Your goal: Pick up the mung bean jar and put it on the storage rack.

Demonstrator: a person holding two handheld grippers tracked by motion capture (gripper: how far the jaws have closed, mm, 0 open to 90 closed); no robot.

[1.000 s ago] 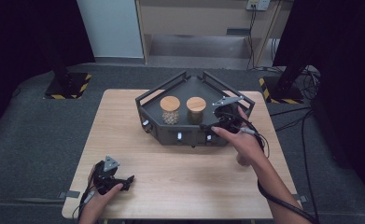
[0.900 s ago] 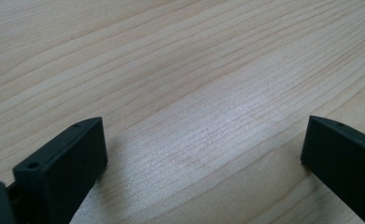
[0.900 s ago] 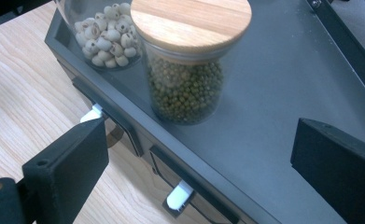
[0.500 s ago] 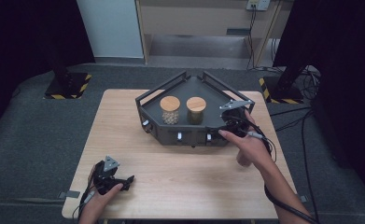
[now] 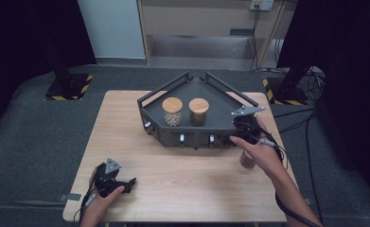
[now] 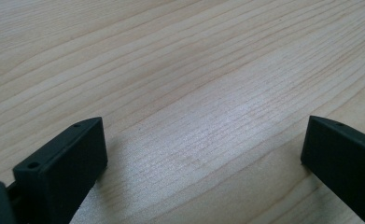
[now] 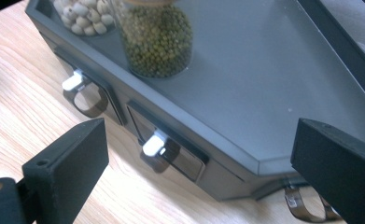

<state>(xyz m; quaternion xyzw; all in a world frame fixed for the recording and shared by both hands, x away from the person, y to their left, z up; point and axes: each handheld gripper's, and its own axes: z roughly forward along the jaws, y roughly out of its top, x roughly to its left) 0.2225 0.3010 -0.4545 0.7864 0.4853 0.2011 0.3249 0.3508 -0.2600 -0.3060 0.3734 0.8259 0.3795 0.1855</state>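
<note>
on the dark angular metal tray (image 5: pixel 220 97) stand two wooden-lidded glass jars: white beans (image 5: pixel 172 112), green mung beans (image 5: pixel 198 111). right gripper (image 7: pixel 196 154) gapes empty beside it. left gripper (image 6: pixel 203 154) gapes over bare wood table (image 6: pixel 180 70).

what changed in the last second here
The right claw drew back from over the tray to its front right corner, jaws open and empty. The left claw, the two jars and the tray stayed put.
</note>
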